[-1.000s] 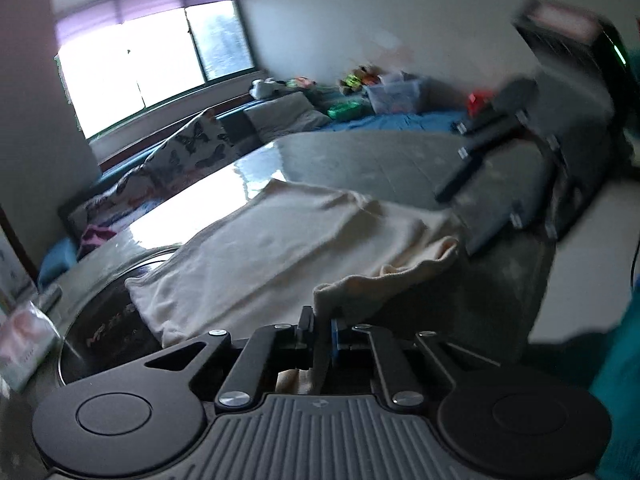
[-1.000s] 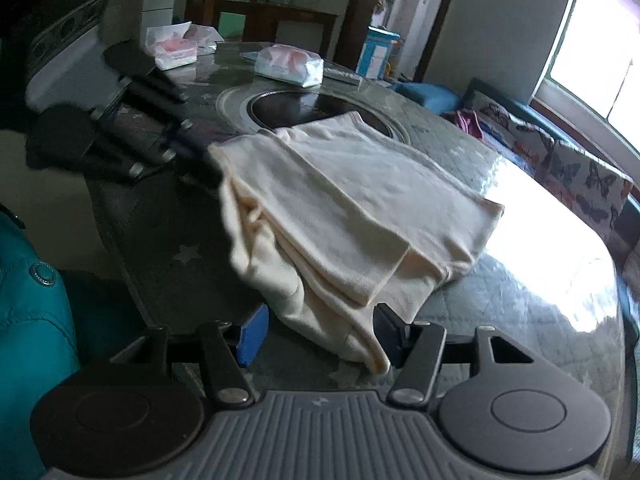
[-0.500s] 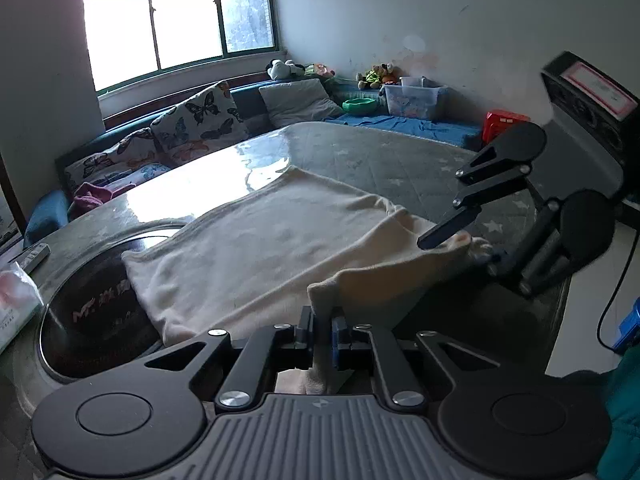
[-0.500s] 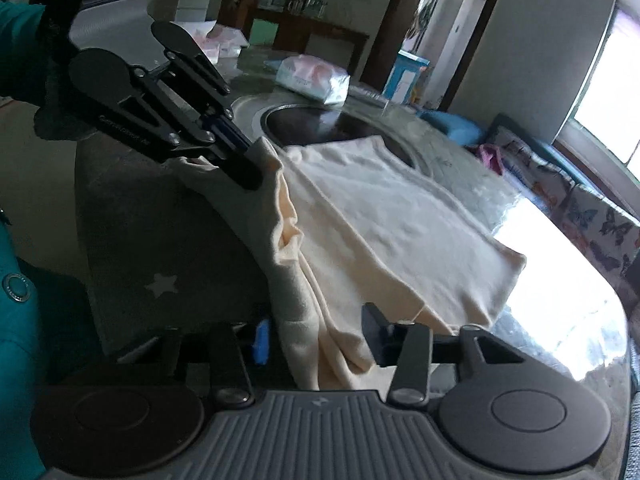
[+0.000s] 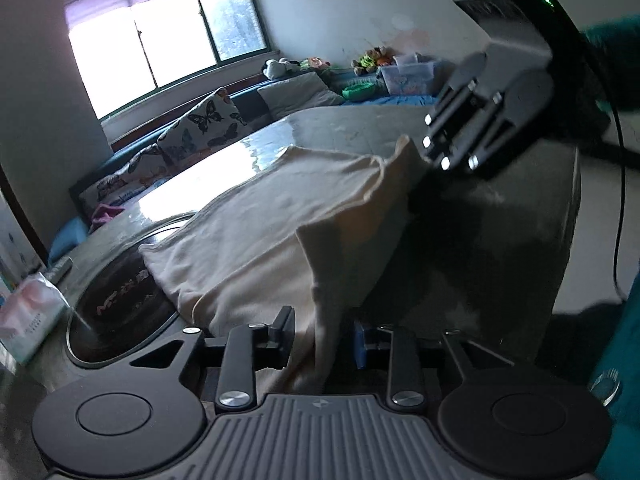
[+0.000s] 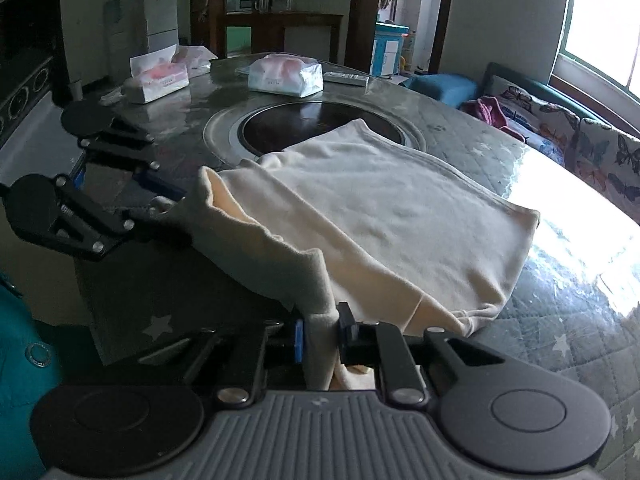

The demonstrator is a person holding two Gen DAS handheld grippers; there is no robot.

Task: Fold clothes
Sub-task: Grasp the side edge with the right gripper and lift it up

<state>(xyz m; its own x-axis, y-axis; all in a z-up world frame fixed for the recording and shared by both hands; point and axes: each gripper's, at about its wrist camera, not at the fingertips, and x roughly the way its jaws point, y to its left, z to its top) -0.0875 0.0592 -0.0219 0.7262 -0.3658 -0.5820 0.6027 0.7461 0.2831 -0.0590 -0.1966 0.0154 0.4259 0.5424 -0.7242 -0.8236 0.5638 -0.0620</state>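
Left wrist view: the left gripper (image 5: 323,338) sits low at the near edge of the round table (image 5: 500,232), its fingers (image 5: 285,330) parted with a clear gap on either side of the fold of the cream garment (image 5: 280,220) that hangs between them; the cloth does not look pinched here. The garment lies spread across the tabletop, part of it over the dark round inset (image 5: 116,300) at the table's centre. Its far corner is lifted toward the right gripper (image 5: 420,160), whose fingertips are hidden behind the raised cloth. A tissue pack (image 5: 28,316) sits at the left edge, and butterfly-print cushions (image 5: 208,124) line a bench under the window (image 5: 168,40).

Right wrist view: the right gripper (image 6: 320,338) has its fingers drawn in close, clamping a bunched edge of the cream garment (image 6: 392,220), which rises from the grip and stretches left as a raised ridge toward the left gripper (image 6: 160,208). The rest lies flat on the table (image 6: 560,320), overlapping the dark inset (image 6: 312,124). Two tissue packs (image 6: 285,74) stand beyond, with a remote control (image 6: 346,78) beside them.
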